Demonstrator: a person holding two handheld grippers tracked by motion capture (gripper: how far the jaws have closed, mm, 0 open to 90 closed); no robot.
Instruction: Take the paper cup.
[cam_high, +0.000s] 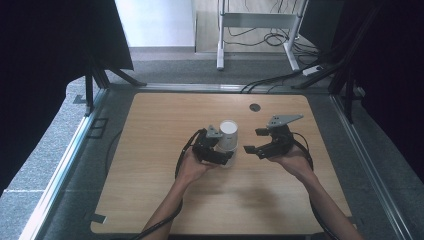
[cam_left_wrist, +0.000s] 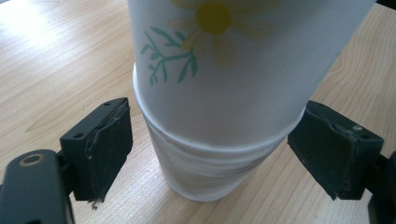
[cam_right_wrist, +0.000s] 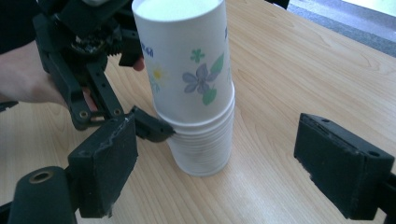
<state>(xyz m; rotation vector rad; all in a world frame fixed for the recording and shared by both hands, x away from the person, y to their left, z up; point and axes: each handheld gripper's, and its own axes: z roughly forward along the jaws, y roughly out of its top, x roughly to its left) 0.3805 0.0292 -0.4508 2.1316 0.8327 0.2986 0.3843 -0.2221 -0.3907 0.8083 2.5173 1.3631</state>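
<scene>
A stack of white paper cups (cam_high: 228, 134) printed with flowers stands upside down near the middle of the wooden table (cam_high: 150, 150). My left gripper (cam_high: 223, 149) reaches around the stack's lower part. In the left gripper view the stack (cam_left_wrist: 219, 93) sits between the two pads of the left gripper (cam_left_wrist: 210, 154). The left pad stands clear of it and the right pad is at its rim, so the jaws are open. My right gripper (cam_high: 254, 140) hovers open just right of the stack. Its view shows the stack (cam_right_wrist: 196, 93) ahead of the right gripper (cam_right_wrist: 224, 165), with one left gripper finger (cam_right_wrist: 152, 128) at the rims.
A small dark round hole (cam_high: 255, 107) sits in the table's far part. Beyond the far edge are white desk legs (cam_high: 220, 45) and loose cables (cam_high: 270, 80) on the floor. Dark curtains stand on both sides.
</scene>
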